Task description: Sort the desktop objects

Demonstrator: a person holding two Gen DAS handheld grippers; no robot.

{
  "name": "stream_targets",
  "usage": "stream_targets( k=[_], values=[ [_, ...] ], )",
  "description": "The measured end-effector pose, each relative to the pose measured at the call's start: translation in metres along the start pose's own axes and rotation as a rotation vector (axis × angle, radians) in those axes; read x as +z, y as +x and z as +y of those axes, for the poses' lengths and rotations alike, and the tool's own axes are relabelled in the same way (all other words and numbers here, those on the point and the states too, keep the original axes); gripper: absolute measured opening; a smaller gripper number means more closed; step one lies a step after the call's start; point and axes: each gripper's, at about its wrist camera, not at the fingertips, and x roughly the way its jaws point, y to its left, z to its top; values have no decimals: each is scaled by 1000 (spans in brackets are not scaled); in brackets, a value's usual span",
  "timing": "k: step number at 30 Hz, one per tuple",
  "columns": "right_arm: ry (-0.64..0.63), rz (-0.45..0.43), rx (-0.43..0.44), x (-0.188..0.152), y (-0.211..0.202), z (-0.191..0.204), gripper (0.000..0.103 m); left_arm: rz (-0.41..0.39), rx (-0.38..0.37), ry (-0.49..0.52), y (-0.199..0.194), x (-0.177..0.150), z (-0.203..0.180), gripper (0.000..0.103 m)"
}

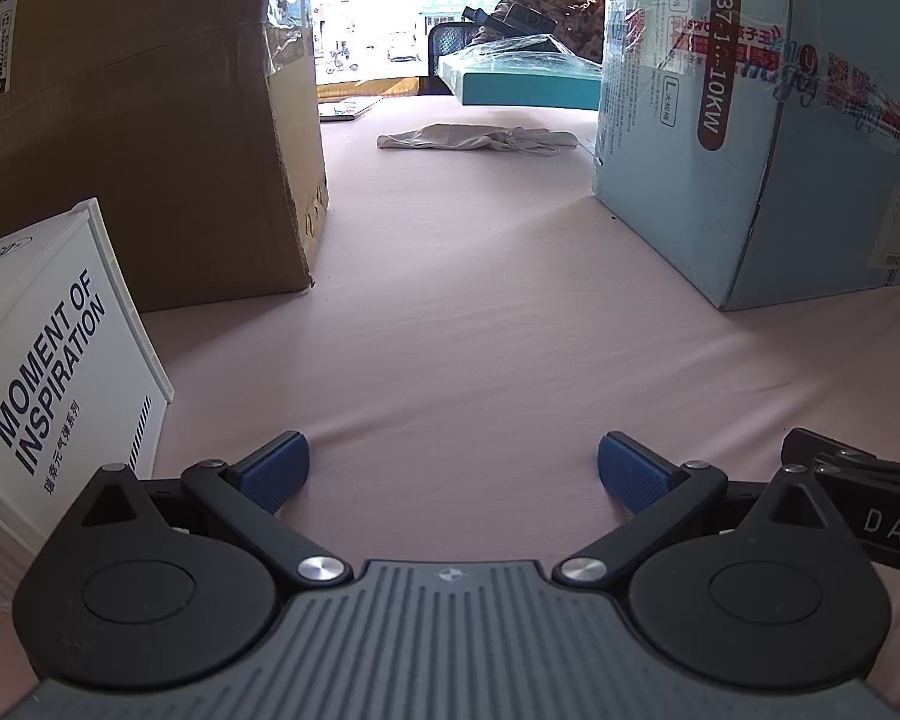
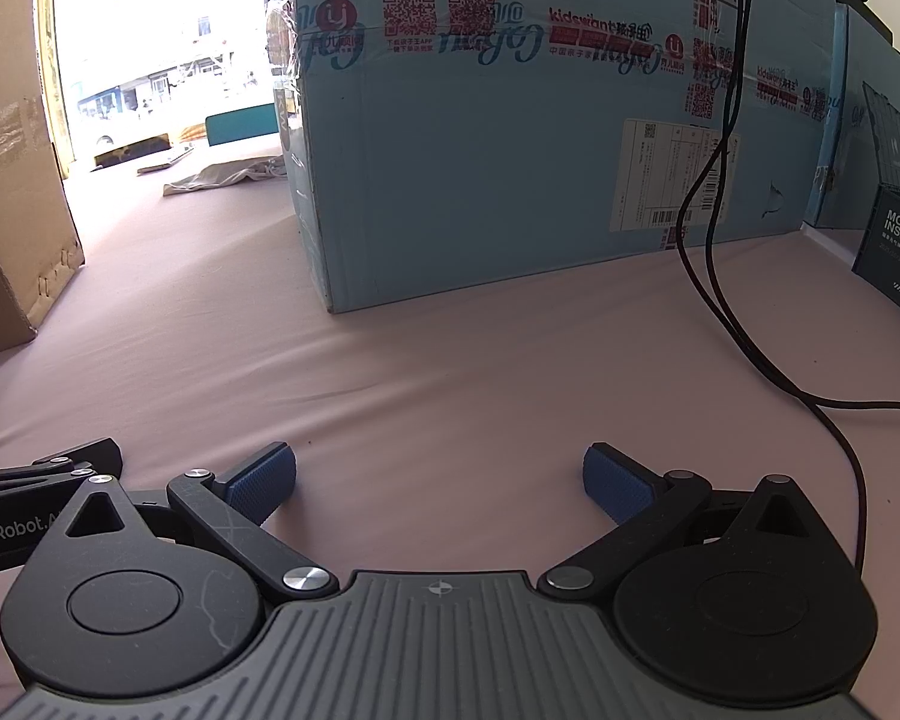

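Both grippers are resting low over the pink-covered table (image 1: 450, 312), side by side, and neither is carrying anything. The left gripper (image 1: 453, 471) is holding its jaws spread wide with only bare cloth between the blue pads (image 1: 276, 471); the right gripper (image 2: 439, 480) is doing the same, jaws wide apart and empty.

Things to sort are lying around the edges rather than in front. A white storage box (image 1: 60, 372) printed "MOMENT OF INSPIRATION" is sitting just left of the left gripper, near a big brown cardboard carton (image 1: 150, 138). A dark box (image 2: 897, 252) with what looks like the same lettering is sitting at the far right of the right gripper's view, beside a large light-blue carton (image 2: 540, 138). Two black cables (image 2: 708, 228) are hanging down that carton and trailing across the cloth. Further back, a grey cloth pouch (image 1: 474, 137) with a white cord is lying flat between the cartons, well away from both grippers.

To my eye nothing is being grasped yet; this looks like the start of a reach. Doing it well probably means choosing one item, turning the nearer gripper square onto it, and steering the right one clear of the cables so they are not dragged along.
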Motion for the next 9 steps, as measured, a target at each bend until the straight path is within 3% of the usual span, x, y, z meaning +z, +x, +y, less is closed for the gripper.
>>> stream_targets(
  k=[9],
  values=[
    [0,0,0,0,0,0,103,-1,-3,-2,0,0,-1,103]
  ],
)
